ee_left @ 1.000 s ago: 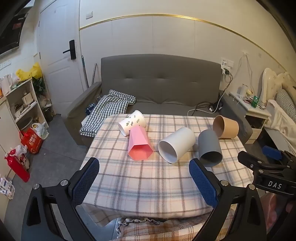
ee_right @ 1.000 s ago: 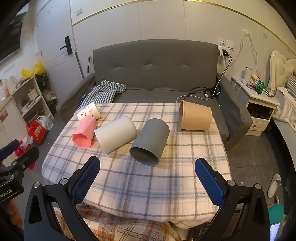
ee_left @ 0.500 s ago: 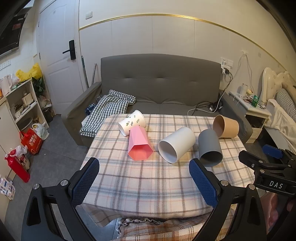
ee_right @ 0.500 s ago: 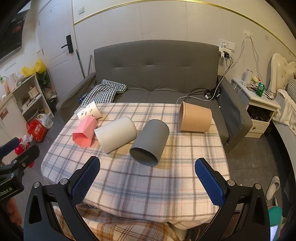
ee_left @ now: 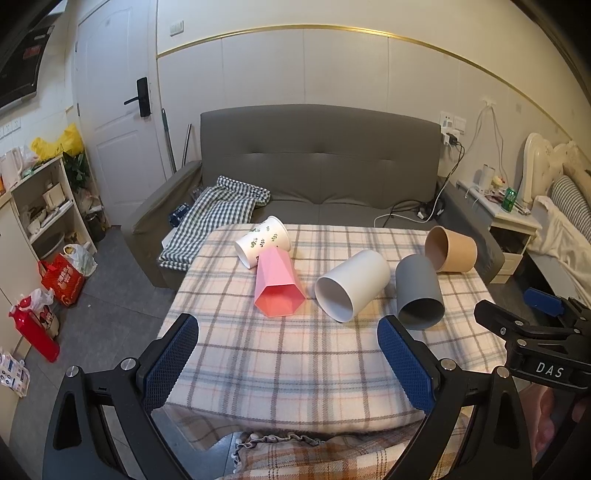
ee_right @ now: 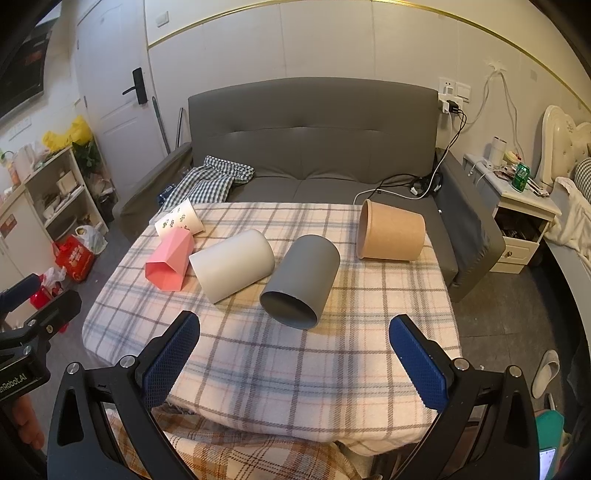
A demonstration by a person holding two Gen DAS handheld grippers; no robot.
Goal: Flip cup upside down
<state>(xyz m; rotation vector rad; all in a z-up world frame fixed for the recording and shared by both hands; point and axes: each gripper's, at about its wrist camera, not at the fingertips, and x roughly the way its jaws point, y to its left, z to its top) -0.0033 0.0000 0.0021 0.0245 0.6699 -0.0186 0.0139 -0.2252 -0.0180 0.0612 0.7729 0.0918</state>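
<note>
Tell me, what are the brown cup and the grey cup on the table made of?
The brown cup looks like kraft paper: matte, fibrous tan wall, thin rolled rim. The grey cup looks like matte plastic, perhaps silicone: smooth, even colour, thicker wall. I cannot tell for sure.

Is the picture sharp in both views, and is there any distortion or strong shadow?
Left wrist view: sharp; fisheye bends the wall's gold trim, corners dark. Right wrist view: equally sharp, same bending; the grey cup throws a soft shadow on the plaid tablecloth.
</note>
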